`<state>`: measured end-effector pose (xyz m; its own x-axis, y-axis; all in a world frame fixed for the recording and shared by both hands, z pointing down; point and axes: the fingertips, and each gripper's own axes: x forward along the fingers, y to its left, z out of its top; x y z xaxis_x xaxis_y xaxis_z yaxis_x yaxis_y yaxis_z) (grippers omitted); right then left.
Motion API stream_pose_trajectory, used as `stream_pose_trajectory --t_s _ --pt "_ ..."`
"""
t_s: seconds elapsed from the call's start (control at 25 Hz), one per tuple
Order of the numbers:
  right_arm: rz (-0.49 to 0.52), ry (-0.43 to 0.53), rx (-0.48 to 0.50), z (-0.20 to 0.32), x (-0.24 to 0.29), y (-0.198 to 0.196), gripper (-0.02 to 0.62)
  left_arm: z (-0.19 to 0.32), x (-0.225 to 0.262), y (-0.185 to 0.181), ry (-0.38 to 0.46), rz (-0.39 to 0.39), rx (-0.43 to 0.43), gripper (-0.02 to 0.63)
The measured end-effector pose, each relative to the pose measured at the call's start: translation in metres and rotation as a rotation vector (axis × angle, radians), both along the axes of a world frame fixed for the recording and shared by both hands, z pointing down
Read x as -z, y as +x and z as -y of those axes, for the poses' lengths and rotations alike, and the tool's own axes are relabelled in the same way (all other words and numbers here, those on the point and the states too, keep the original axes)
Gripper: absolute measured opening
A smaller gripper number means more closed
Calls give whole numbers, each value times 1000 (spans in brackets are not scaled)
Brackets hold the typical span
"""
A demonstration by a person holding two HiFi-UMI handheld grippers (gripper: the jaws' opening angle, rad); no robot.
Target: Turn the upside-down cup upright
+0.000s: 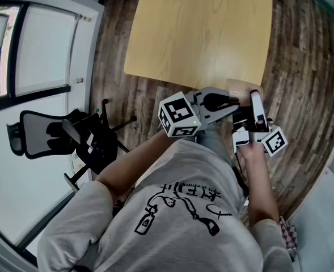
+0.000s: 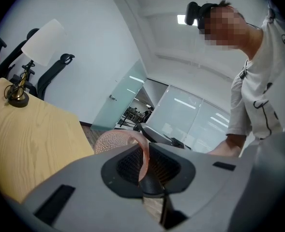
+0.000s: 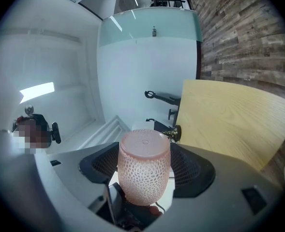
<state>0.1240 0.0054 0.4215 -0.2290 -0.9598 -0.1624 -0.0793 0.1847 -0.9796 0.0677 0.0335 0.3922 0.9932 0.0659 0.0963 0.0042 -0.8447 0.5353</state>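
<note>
A pink cup (image 1: 243, 88) with a pebbled surface hangs in the air just off the table's near edge, held between both grippers. In the right gripper view the cup (image 3: 144, 178) sits lengthwise between the jaws with its closed base pointing away from the camera, and my right gripper (image 3: 144, 161) is shut on its sides. In the left gripper view the cup (image 2: 114, 140) shows its thin rim wall running between the pads, and my left gripper (image 2: 144, 170) is shut on that wall. From the head view the left gripper (image 1: 230, 102) and right gripper (image 1: 256, 105) meet at the cup.
The light wooden table (image 1: 201, 33) lies ahead over a plank floor, with a small brass lamp (image 2: 17, 96) with a white shade at its far side. A black office chair (image 1: 70, 137) stands to the left by the window.
</note>
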Motion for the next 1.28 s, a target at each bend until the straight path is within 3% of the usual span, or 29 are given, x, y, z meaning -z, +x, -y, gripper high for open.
stream_pose_trajectory --t_s 0.52,0.8,1.0,1.28 --pt "-180 -42 -19 -8 -2 10 318 0 -8 -6 62 69 -17 23" --pt "-399 -91 1 -6 -3 10 316 8 -19 -11 121 160 -23 23" --pt "-564 -112 69 -4 -4 -3 316 12 -33 -15 173 257 -46 23" --pt "-690 -142 136 -2 -15 -15 270 19 -53 -17 238 380 -94 23"
